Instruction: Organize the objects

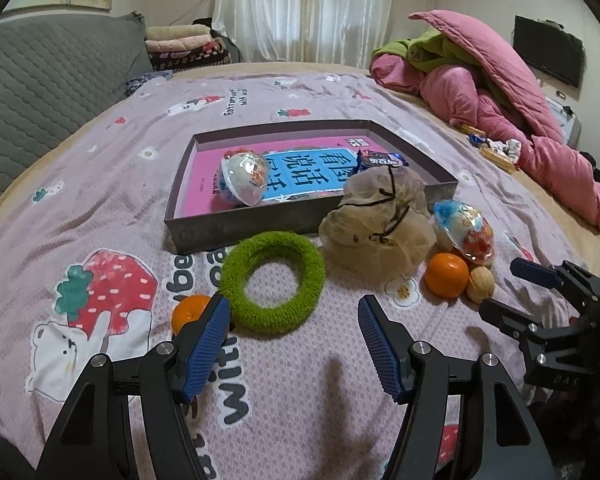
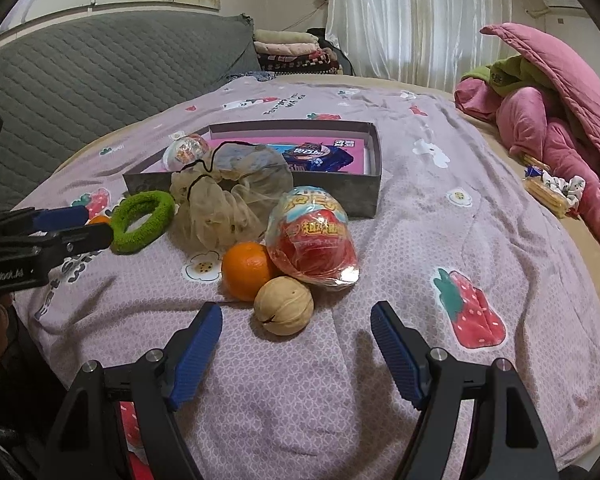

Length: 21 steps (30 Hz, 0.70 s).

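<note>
- Though a few things already lie in the grey box [image 1: 236, 224], I judge the tidying less than half done.
- Inside it I see a pink book [image 1: 204, 176] flat on the bottom, a clear toy capsule [image 1: 246, 176] on top of it, and a blue snack packet [image 1: 382, 160] toward the far side.
- Left out on the bedsheet [image 2: 420, 208]: green plush ring [image 1: 274, 280], mesh drawstring pouch [image 1: 380, 220] leaning on the box's near wall, second wrapped capsule [image 2: 314, 240], two oranges [image 2: 246, 270] [image 1: 190, 312], and a walnut [image 2: 284, 310].
- My left claw [image 1: 294, 336] stands released and empty, just short of the ring.
- My right claw [image 2: 296, 344] is likewise spread, holding nothing, with the walnut just ahead of it.
</note>
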Each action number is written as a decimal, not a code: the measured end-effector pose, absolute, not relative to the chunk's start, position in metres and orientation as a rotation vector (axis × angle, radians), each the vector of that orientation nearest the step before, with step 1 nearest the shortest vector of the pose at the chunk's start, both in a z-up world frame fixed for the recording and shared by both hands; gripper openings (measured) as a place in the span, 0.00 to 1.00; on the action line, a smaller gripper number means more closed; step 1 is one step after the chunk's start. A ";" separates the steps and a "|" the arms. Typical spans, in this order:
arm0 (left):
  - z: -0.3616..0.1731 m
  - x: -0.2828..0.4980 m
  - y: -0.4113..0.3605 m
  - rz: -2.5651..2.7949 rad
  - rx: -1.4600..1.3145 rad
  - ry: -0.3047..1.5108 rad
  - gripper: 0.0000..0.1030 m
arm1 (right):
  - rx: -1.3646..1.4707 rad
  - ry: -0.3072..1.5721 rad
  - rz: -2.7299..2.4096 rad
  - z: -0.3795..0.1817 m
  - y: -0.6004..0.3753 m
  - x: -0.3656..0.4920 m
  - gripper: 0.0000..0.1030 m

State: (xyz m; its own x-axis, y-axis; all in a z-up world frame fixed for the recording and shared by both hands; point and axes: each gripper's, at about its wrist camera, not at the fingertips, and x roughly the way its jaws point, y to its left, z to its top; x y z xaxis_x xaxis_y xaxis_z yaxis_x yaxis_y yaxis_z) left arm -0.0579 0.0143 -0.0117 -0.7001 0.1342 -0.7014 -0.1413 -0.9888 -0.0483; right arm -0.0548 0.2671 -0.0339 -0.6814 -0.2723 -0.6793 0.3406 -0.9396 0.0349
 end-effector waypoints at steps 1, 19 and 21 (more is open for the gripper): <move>-0.012 -0.059 0.014 2.764 -1.140 0.013 0.66 | 1.034 0.136 -2.606 -0.035 0.267 -0.055 0.75; -0.020 -0.071 0.025 2.756 -1.147 0.046 0.66 | 1.046 0.151 -2.616 -0.040 0.262 -0.063 0.62; -0.022 -0.075 0.024 2.745 -1.159 0.029 0.66 | 1.049 0.142 -2.613 -0.041 0.261 -0.064 0.59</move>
